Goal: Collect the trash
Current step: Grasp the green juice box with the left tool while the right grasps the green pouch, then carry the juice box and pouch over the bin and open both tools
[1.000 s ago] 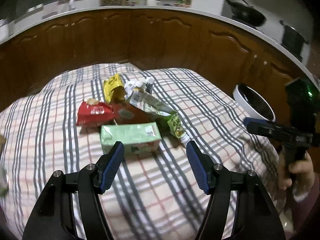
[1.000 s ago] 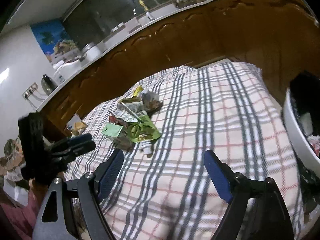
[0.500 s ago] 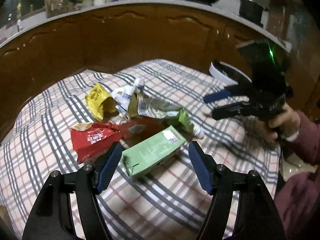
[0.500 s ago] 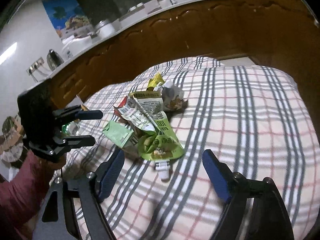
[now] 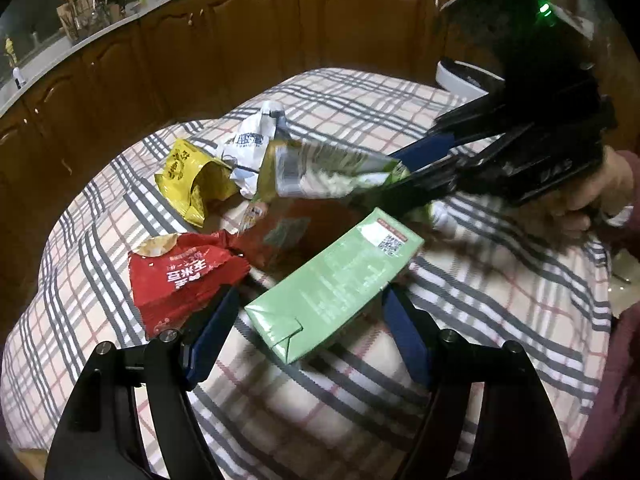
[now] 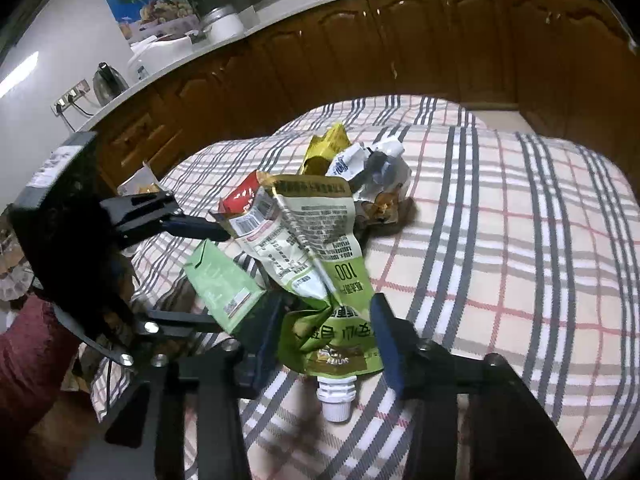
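Note:
A pile of trash lies on the plaid tablecloth (image 5: 460, 320). My left gripper (image 5: 310, 312) is open, its blue pads on either side of a light green carton (image 5: 336, 284) that lies flat; the carton also shows in the right wrist view (image 6: 218, 284). My right gripper (image 6: 326, 328) is open around the lower end of a crumpled green spout pouch (image 6: 320, 264), whose white cap (image 6: 336, 398) points toward the camera. The pouch looks blurred in the left wrist view (image 5: 328, 172). A red snack bag (image 5: 184, 276), a yellow wrapper (image 5: 192, 184) and a white wrapper (image 5: 256, 140) lie behind.
A white bin (image 5: 464, 78) stands past the table's far right corner, partly hidden by my right gripper body (image 5: 532, 120). Brown wooden cabinets (image 5: 240, 40) curve around the table. A kettle (image 6: 106, 80) and jars stand on the counter.
Both grippers have moved in on the pile. The left pads now flank the green carton. The right pads have reached the green pouch and narrowed around it.

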A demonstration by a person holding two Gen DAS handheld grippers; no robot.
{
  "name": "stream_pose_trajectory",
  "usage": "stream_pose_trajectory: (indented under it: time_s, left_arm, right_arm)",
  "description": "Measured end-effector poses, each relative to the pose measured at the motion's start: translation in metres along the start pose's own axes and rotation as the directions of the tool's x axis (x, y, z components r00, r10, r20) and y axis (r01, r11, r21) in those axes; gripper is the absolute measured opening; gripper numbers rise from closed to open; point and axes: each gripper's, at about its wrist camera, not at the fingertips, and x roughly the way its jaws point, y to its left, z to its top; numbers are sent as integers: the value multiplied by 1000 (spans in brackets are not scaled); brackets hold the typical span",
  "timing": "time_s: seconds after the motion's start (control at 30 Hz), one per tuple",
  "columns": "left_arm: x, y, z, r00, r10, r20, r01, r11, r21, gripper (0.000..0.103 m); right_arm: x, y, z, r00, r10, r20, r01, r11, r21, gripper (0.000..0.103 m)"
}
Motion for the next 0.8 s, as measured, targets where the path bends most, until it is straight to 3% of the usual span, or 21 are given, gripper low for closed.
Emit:
stream_pose_trajectory:
  time_s: [0.23, 0.47, 0.6, 0.8]
  left_arm:
    - [-7, -19, -1, 998, -38, 48, 38, 999, -10, 44]
    - [-19, -40, -1, 996, -28, 88, 40, 989, -141, 39]
    - [-24, -56, 2, 994, -9, 110, 37, 966, -256, 37]
    - [-31, -91, 18, 984, -5, 176, 66, 939, -337, 34]
  right_arm:
    - [-35, -19, -12, 998, -3, 67, -4, 995, 102, 33]
    - [-82, -37, -40, 988, -10, 153, -22, 978, 207, 32]
    - [-107, -50, -57, 981, -33, 193, -20, 964, 267, 32]
    - [-140, -66, -77, 967, -87, 239, 5, 946, 324, 31]
